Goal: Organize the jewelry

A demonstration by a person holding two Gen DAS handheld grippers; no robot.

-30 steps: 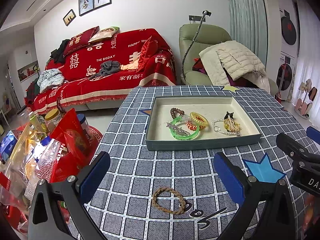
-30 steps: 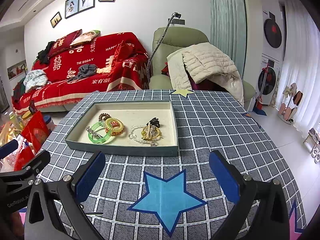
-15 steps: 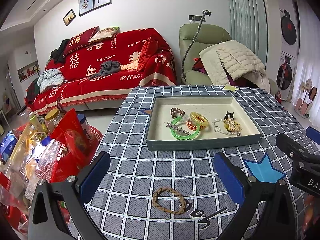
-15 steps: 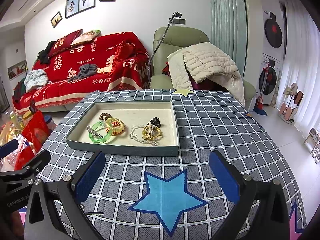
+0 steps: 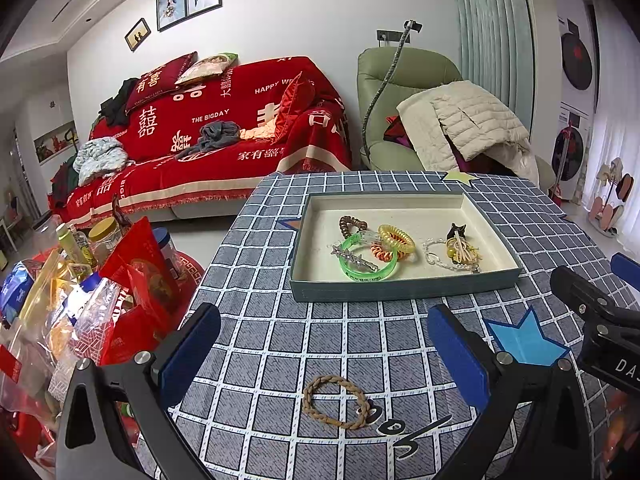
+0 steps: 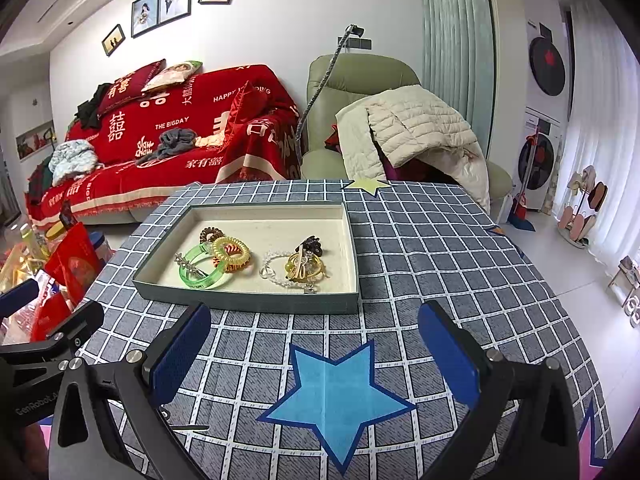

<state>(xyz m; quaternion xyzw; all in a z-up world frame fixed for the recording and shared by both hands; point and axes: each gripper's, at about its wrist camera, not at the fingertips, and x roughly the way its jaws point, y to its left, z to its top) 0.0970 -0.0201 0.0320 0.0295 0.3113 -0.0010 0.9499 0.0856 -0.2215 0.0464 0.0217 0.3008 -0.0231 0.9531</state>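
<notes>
Braided rope bracelet [image 5: 335, 401] flat on tablecloth, long axis left-right; left tool [image 5: 324, 354], right tool [image 6: 316, 354] released.

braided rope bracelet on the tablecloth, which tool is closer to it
Left. The braided rope bracelet lies between the open fingers of the left tool, just ahead of it. The right tool hangs open off to the bracelet's right, over the blue star.

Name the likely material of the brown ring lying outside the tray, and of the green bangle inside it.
Brown ring: probably braided cord or leather, matte, with a twisted plait showing. Green bangle: likely translucent plastic or resin, glossy, since light passes through it.
</notes>
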